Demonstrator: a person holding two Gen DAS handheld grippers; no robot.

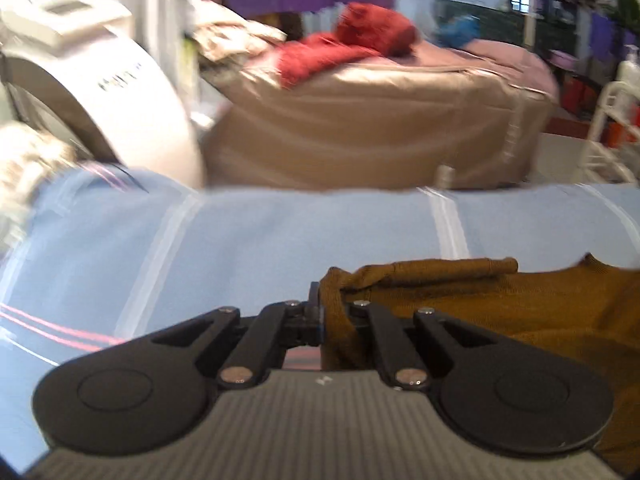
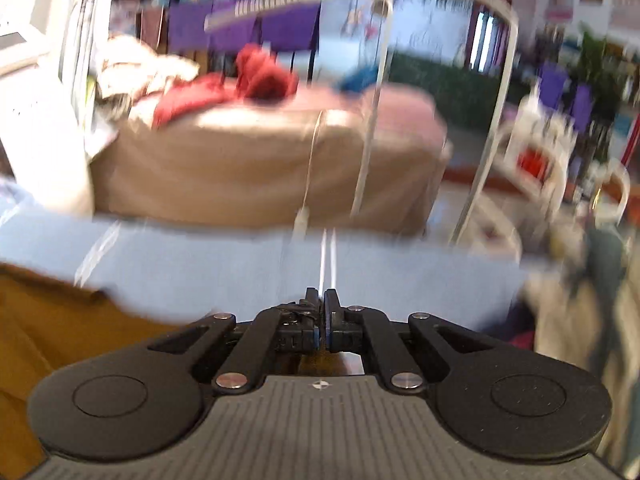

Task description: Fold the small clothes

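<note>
A mustard-brown garment (image 1: 500,300) lies on the light blue striped cloth (image 1: 260,248) that covers the table. My left gripper (image 1: 326,312) is shut on the garment's left edge, and the fabric bunches over the right finger. In the right wrist view the same garment (image 2: 52,320) lies at the lower left on the blue cloth (image 2: 400,276). My right gripper (image 2: 322,316) is shut, with its fingers pressed together over the blue cloth; I cannot tell whether fabric is pinched in them. This view is blurred.
Beyond the table's far edge stands a brown-covered bed (image 1: 380,128) with red clothes (image 1: 352,44) on it. A white rounded machine (image 1: 100,92) is at the left. A white rack (image 2: 532,160) and a pile of pale clothes (image 2: 568,300) are at the right.
</note>
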